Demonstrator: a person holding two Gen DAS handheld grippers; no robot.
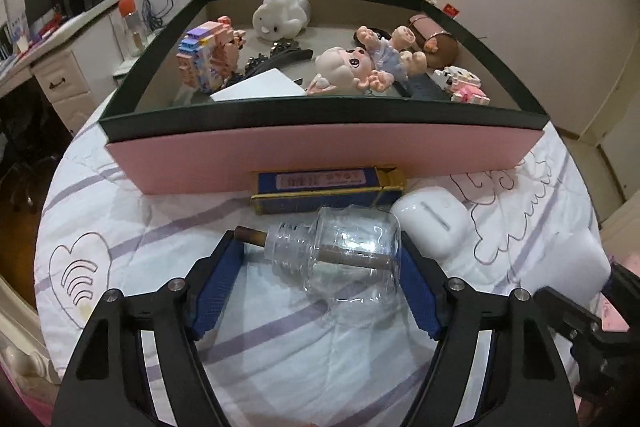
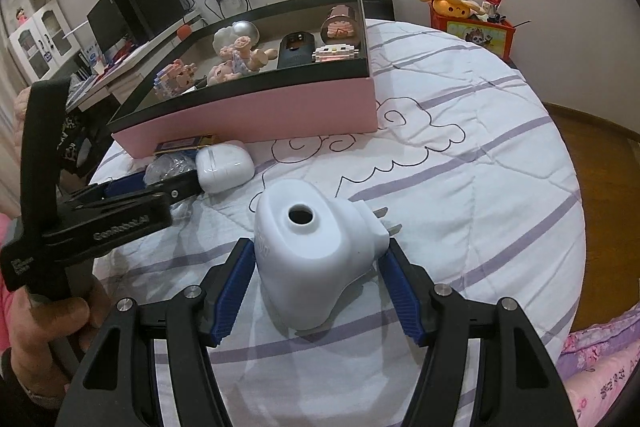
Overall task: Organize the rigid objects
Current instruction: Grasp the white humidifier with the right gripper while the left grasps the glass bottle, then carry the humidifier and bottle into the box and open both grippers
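Currently, status: partly done; several things already lie in the box [image 1: 320, 151], four things remain on the bed [image 1: 132, 211]
Done: block model [image 1: 208, 57], white round toy [image 1: 280, 15], doll [image 1: 360, 63], brown cylinder [image 1: 434, 39], small pink block figure [image 1: 464, 85], dark flat items and a white card [image 1: 260, 89] are inside the box
Left: clear bottle [image 1: 340, 251], white plug-in device [image 2: 320, 259], white case [image 1: 432, 223], blue packet [image 1: 324, 187]
Box: open-topped, pink outside, dark rim, stands on the bed at the far side; single compartment, contents loosely spread, space free near the front wall
Left hand-held gripper [image 1: 320, 275]: fingers straddle the clear bottle, which lies on its side on the bed with a brown stick through its neck; right pad touches the bottle base, left pad sits by the stick end; firm clamping cannot be confirmed
Right hand-held gripper [image 2: 320, 287]: clamped on the white plug-in device, both pads against its sides, prongs pointing right
White case: on the bed, just beside the bottle
Blue packet: on the bed, against the front wall of the box
Judgement: next, both things at the grippers go into the box
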